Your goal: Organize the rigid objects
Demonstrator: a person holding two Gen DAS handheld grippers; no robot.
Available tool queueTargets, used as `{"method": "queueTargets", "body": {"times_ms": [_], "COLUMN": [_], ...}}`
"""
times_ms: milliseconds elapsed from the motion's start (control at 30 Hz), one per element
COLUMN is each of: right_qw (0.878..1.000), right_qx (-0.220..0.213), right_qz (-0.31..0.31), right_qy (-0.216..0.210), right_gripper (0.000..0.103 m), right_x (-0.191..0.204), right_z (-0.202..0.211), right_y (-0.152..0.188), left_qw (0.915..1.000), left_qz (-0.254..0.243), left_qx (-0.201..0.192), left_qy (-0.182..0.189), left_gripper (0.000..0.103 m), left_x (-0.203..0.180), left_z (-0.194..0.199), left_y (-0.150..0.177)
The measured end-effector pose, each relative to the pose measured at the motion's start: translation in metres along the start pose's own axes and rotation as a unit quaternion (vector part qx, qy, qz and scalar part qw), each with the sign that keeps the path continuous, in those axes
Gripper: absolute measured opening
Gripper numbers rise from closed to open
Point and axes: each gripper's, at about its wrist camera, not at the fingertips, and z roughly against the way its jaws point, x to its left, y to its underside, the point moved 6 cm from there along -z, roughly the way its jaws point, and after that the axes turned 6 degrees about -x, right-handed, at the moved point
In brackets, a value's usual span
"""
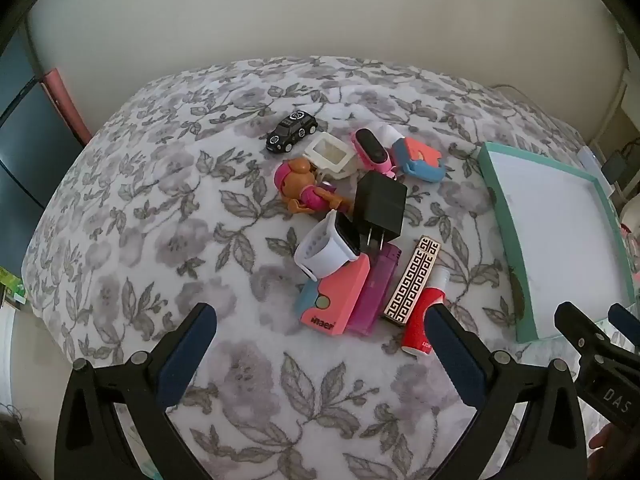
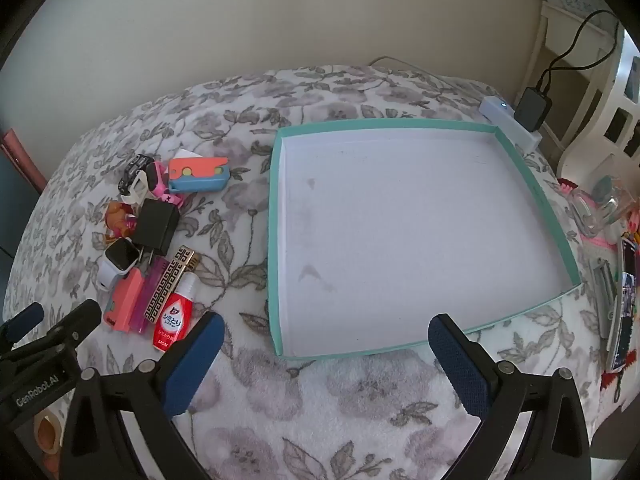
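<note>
A pile of small objects lies on a floral blanket: a black toy car [image 1: 291, 130], a doll [image 1: 306, 188], a black charger [image 1: 380, 204], a white smartwatch [image 1: 332, 246], a pink box [image 1: 336, 300], a purple lighter [image 1: 376, 290], a patterned lighter [image 1: 412, 282] and a red bottle [image 1: 420, 320]. My left gripper [image 1: 320, 328] is open, just short of the pile. A teal tray [image 2: 274, 208] with a white floor is empty. My right gripper [image 2: 326, 332] is open at the tray's near edge. The red bottle [image 2: 176, 312] lies left of it.
A pink watch [image 1: 372, 148] and a blue-orange box [image 1: 418, 156] lie at the far side of the pile. A white power strip [image 2: 510, 120] with a black adapter sits behind the tray. Clutter [image 2: 616, 280] lies at the right edge of the bed. A wall is behind.
</note>
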Motion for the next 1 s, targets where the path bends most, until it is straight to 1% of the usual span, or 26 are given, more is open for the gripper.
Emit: {"method": "queueTargets", "body": {"times_ms": [267, 1000], "right_qw": [1.000, 1.000], "right_qx": [0.000, 0.002], "right_qz": [0.000, -0.001], "right_qy": [-0.001, 0.000], "right_gripper": [0.103, 0.103], "right_x": [0.0002, -0.0008], "right_z": [-0.0004, -0.0015], "right_y": [-0.0001, 0.0000], "left_qw": [1.0000, 0.9994], "left_qz": [0.003, 0.020], "left_qx": [0.000, 0.020], "left_qy": [-0.003, -0.018], "left_gripper": [0.103, 0.103], "left_x": [0.0021, 0.0096], "left_z": [0.0013, -0.0055], "left_y": [-0.0005, 0.0013]}}
